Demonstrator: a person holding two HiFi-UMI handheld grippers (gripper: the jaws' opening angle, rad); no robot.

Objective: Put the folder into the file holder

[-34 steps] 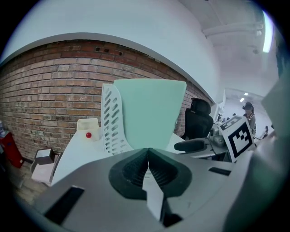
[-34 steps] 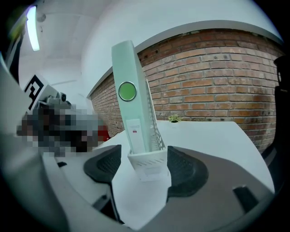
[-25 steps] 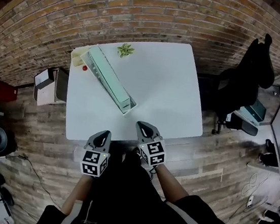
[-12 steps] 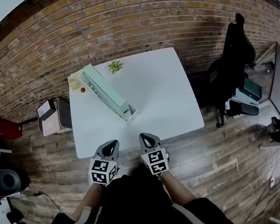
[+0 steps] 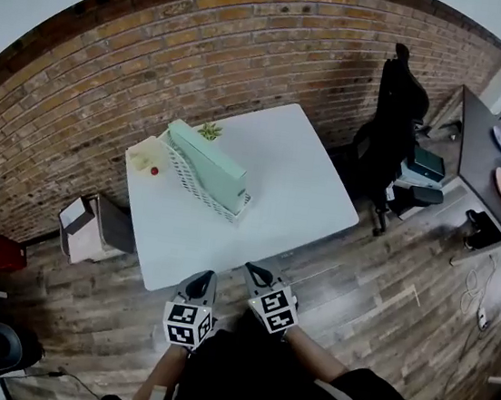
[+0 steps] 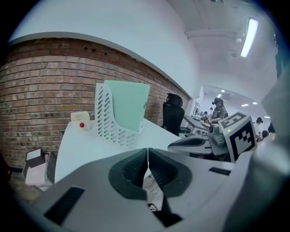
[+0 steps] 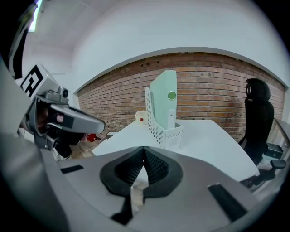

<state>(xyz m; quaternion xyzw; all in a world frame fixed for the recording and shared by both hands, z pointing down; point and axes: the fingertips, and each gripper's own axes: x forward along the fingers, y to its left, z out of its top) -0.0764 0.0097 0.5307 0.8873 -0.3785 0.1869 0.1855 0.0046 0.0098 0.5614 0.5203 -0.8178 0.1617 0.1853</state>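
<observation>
Task thing: the mint-green, smooth, stiff-sided folder (image 5: 211, 164) stands upright on its edge inside the white plastic file holder (image 5: 187, 177) with slotted walls. Judged from this, the task is done.
Where it lies: on the far-left part of the white, matt, square table (image 5: 290, 177), ahead of both tools and well apart from them. A bare stretch of table and the table's near edge lie between.
Long axis: in the head view the file holder runs slantwise from far left to near right. Its low front end and the folder's spine, with a round finger ring and a pale label, turn toward the right tool.
Nearer hand: the right one, by a little, as I judge it.
Left tool (image 5: 207, 275): grey jaws pressed together with nothing between them, ribbed dark pads meeting in a thin seam.
Right tool (image 5: 251, 268): likewise closed and empty, off the table's near edge, above the wood-plank floor (image 5: 375, 293).
Coming move: none toward the folder seems called for, and both tools point roughly at it.
Other things: a small cream box (image 5: 146, 155) with a red dot sits just beside the file holder's far end, and a little green plant (image 5: 210, 131) behind it.
</observation>
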